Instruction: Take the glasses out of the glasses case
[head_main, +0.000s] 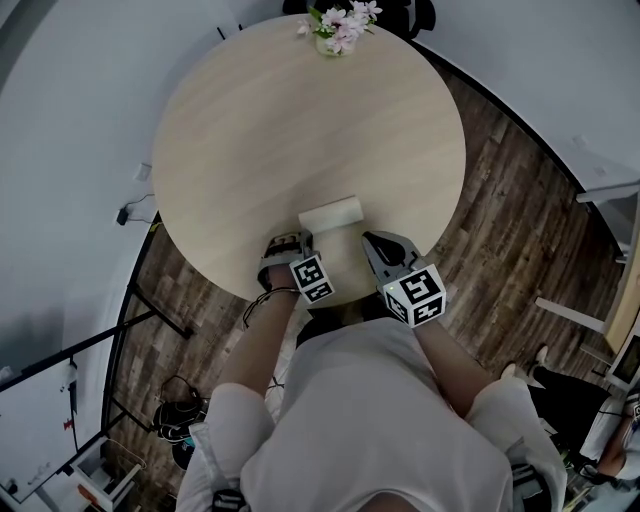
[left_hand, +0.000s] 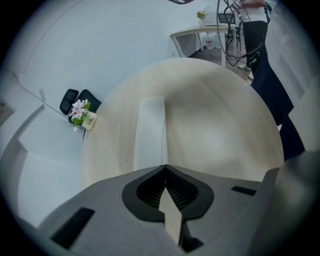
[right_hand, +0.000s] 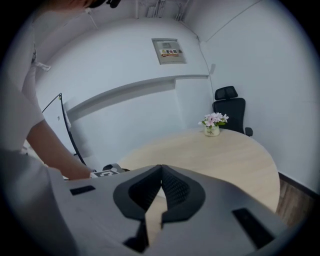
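Glasses case (head_main: 332, 215) — a white oblong one — lies flat on the round worktop (head_main: 260, 130), close to the rim nearest the person, with a gripper on either side of its near end. The left gripper (head_main: 287, 244) sits just beside the case's near left corner. Its jaws are pressed together tip to tip with nothing between them, as the left gripper view (left_hand: 165, 167) shows plainly. From there the case (left_hand: 150, 132) stretches straight away beyond the tips, a thin seam running along its length. The right gripper (head_main: 372, 243) sits just beside the case's near right corner, and its jaws (right_hand: 161, 167) are likewise closed on nothing. Whether either gripper touches the case cannot be told.

Beyond the case the pale wood worktop (left_hand: 220, 130) lies bare as far as the opposite rim, where a small pot of pink flowers (head_main: 335, 30) stands — well apart from the case. Past the pot, farther still from the case, stands a black office chair (right_hand: 230, 107). Dark wooden floor (head_main: 500, 220) shows around the worktop.
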